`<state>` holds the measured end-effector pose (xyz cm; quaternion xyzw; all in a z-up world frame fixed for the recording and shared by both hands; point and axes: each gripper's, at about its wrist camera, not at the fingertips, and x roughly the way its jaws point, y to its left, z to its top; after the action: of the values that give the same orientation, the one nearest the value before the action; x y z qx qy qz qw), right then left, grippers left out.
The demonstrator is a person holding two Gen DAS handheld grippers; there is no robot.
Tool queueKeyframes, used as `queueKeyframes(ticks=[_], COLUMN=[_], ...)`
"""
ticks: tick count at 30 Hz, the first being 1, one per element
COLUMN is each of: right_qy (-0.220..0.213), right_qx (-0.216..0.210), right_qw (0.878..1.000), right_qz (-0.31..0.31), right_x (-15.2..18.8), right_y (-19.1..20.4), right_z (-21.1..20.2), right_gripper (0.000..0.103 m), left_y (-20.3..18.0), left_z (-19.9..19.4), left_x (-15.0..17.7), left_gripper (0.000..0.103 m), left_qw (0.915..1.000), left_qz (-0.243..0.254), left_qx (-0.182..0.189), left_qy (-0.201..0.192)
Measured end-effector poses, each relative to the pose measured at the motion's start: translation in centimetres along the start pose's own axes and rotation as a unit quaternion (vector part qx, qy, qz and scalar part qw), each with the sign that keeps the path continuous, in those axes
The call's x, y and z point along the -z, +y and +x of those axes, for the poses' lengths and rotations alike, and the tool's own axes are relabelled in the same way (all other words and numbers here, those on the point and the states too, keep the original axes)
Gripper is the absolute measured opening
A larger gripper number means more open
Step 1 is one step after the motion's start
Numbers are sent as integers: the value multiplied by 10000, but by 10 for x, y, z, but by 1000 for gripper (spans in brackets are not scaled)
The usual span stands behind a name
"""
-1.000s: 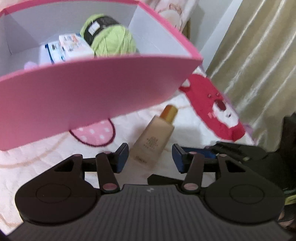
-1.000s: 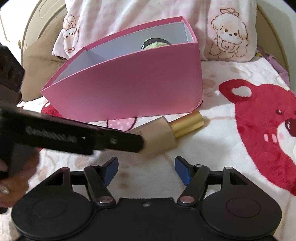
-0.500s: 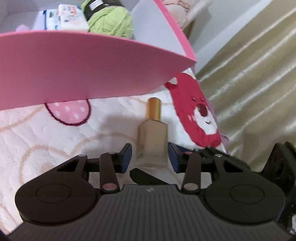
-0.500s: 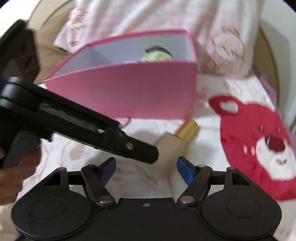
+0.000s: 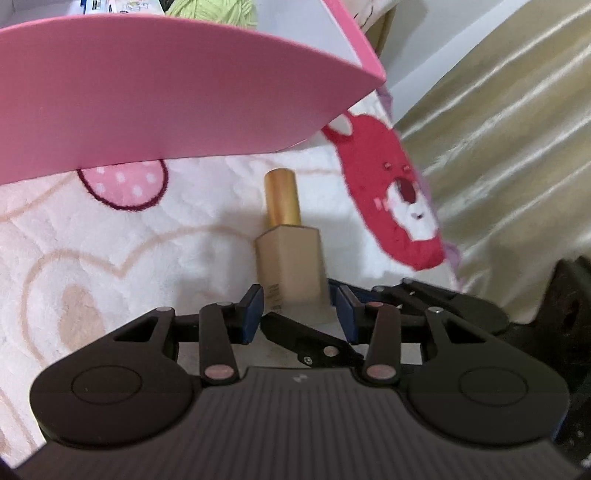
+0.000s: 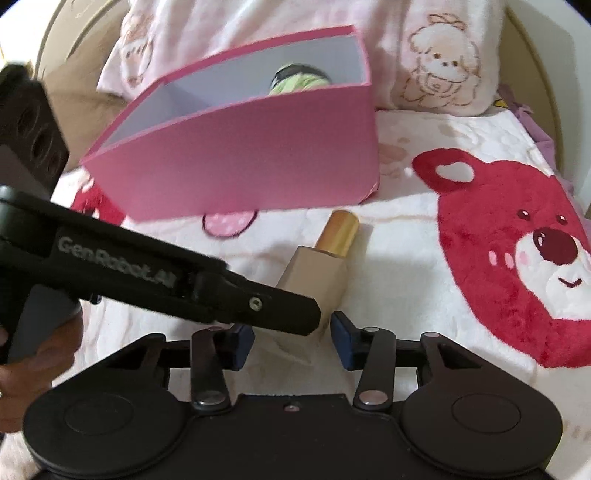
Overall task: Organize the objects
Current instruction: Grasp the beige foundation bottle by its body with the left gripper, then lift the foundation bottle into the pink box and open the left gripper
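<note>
Item: a beige square-shouldered cosmetic bottle with a gold cylindrical cap [image 5: 290, 254], lying flat on a fluffy white bed blanket [image 5: 110, 258] printed with pink hearts and a red bear face [image 6: 517, 251]. The cap end points toward a pink cardboard box with a white interior [image 6: 240, 158], which stands just beyond it, apart from it.

Box contents, as far as they show: a ball of lime-green yarn with a black band [image 6: 299, 79] and small white-and-blue packets [image 5: 110, 5] beside it, cut off at the top edge of the left view.

Left gripper [image 5: 299, 308]: black frame, blue pads, jaws spread on either side of the bottle's base end; the left pad stands a little off the glass, and on the right I cannot tell whether pad and glass touch. Right gripper [image 6: 291, 341]: same make, jaws released and holding nothing, low over the blanket just short of the bottle's base.

From the right side, the left gripper's black body crosses in front of the bottle, lettered "GenRobot.AI".

Surroundings: a pale pillow with cartoon animal prints [image 6: 443, 62] behind the box; a shiny gold-beige curtain [image 5: 498, 129] to one side.
</note>
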<state>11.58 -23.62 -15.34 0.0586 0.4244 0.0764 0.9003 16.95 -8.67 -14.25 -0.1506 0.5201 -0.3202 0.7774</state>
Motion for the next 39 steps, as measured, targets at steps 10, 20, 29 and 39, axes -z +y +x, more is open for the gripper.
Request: queueKeyframes(ticks=[10,20,29,39], right_qy=[31,301,221,75], right_qx=[216,26,-45,-9], right_qw=[9998,9992,9995,9996], right_qz=[-25,263,-207,-259], right_x=[5,12,23,34], right_y=[1,22,71,114], right_z=[16,-7,-33,-60], right_gripper=[53,52,52,52], left_y=[-5,-15,0,5], left_z=[14,-19,-65,-110], left_x=[3,30,53,78], left_gripper=[44,43,43,43], left_qw=[9993,9980,9988,9981], left_qz=[227,500,293,399], left_qx=[-109,-321,-259,-244], left_qy=[-263,-224,-311,-407])
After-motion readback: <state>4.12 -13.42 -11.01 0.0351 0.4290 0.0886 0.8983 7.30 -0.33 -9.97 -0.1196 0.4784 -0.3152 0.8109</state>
